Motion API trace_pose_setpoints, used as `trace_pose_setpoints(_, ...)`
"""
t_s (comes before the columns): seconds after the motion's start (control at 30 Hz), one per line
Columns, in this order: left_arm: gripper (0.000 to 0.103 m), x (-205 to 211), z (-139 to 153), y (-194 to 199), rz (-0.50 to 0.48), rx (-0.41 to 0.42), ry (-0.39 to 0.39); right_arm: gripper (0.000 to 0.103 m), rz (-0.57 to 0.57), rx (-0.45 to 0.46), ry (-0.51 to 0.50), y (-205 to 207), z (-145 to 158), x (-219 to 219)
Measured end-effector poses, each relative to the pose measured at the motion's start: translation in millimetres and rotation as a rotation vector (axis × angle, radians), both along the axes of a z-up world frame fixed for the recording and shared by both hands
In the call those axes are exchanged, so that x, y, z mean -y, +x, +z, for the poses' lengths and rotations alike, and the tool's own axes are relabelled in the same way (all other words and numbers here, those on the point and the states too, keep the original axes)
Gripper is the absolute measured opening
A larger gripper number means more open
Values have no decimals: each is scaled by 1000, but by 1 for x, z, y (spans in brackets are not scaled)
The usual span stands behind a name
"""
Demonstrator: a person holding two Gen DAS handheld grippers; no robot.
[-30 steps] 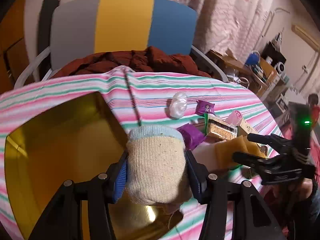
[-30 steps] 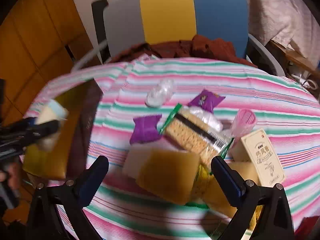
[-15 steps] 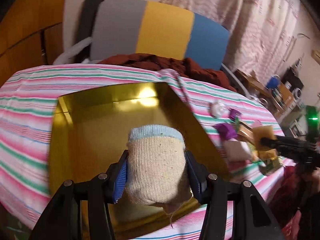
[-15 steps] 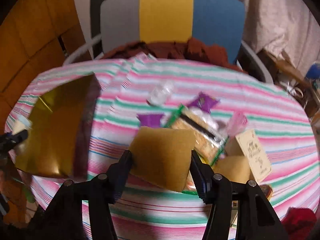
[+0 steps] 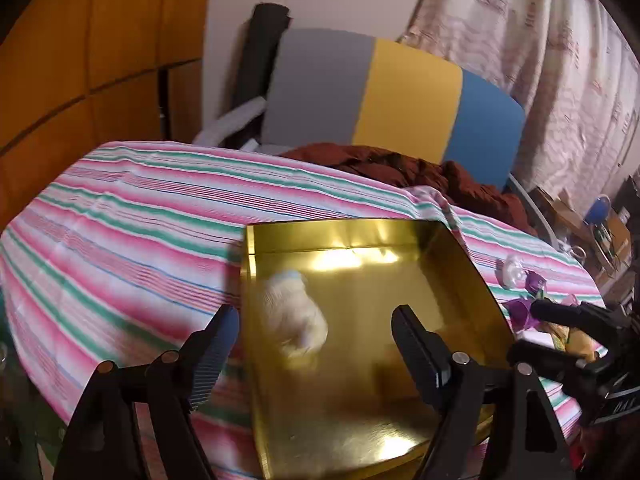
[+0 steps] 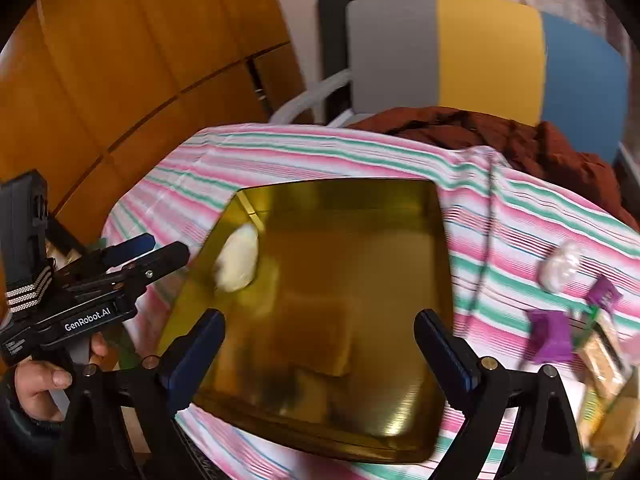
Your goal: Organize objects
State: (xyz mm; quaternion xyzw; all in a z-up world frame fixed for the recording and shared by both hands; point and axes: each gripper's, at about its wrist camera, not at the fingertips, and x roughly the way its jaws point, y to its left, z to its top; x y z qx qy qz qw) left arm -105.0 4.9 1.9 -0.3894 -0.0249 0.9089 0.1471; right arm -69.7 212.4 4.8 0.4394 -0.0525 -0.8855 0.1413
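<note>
A cream sock with a pale blue cuff shows as a blur over the left part of the gold tray, free of my left gripper, whose jaws stand wide open around it. In the right wrist view the sock is near the tray's left wall. My right gripper is open above the tray. A blurred tan block like the sponge lies on the tray floor under it. The left gripper reaches in from the left. The right gripper sits at the tray's right edge.
The table wears a pink, green and white striped cloth. Right of the tray lie a white wad, purple packets and a cracker pack. A grey, yellow and blue chair with a red-brown cloth stands behind. A person's hand holds the left gripper.
My left gripper opened and let go of the sock, which drops into the tray. My right gripper swung left over the tray and opened, releasing the sponge.
</note>
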Motion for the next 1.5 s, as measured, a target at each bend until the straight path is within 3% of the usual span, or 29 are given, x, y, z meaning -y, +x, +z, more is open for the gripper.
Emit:
trace_pose_setpoints(0.2,81,13,-2,17,42,-17,1,103,26,-48,141,25,-6,23)
trace_pose_setpoints(0.4,81,7,-6,33,59,-9,-11,103,-13,-129,212,45,-1,24)
trace_pose_setpoints(0.7,81,-14,-19,53,18,24,-63,103,-125,-135,190,61,-3,-1)
trace_pose_setpoints(1.0,81,-33,-22,68,-47,6,-101,103,-213,-114,168,74,-12,-31)
trace_pose_setpoints(1.3,82,-50,-18,79,-135,-21,-82,103,-317,-85,168,87,-19,-70)
trace_pose_setpoints(1.5,82,-68,-18,78,-202,12,-66,103,-452,-81,158,107,-14,-126)
